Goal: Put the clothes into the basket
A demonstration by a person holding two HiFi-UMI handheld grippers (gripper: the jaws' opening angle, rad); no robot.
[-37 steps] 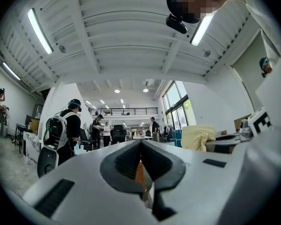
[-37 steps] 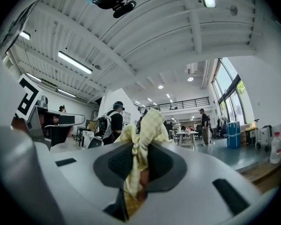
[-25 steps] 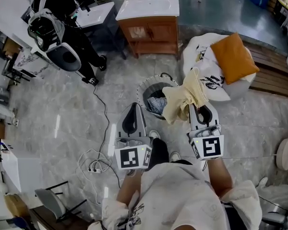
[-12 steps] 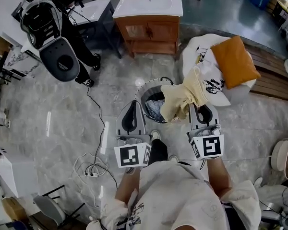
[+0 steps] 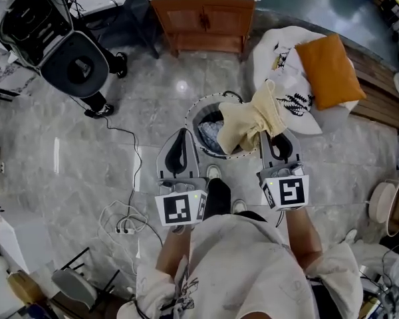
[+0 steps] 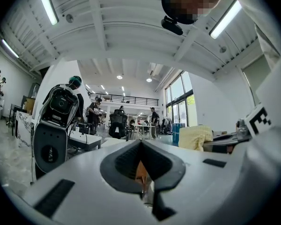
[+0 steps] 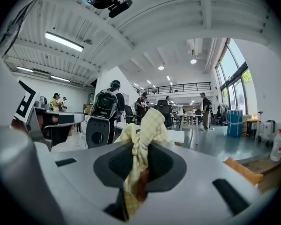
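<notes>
Yellow cloth point(image 5: 253, 121), clamped in right gripper's point(image 5: 271, 138) fingers, hangs above the basket point(image 5: 193, 119) on marble floor point(image 5: 86, 145); left gripper's point(image 5: 179, 137) fingers together. Only gripper views show ceiling lights point(image 6: 47, 3).

1. the left claw point(image 5: 180, 138) is pointing forward and about level, its jaws lying together with nothing between them.
2. the right claw point(image 5: 276, 138) is reaching forward alongside it, well apart from it, tipping slightly downward, its jaws pinching a bunched pale yellow cloth point(image 5: 249, 119).
3. the left forearm point(image 5: 171, 258) and right forearm point(image 5: 299, 234) are extending ahead of the torso, roughly parallel.
</notes>
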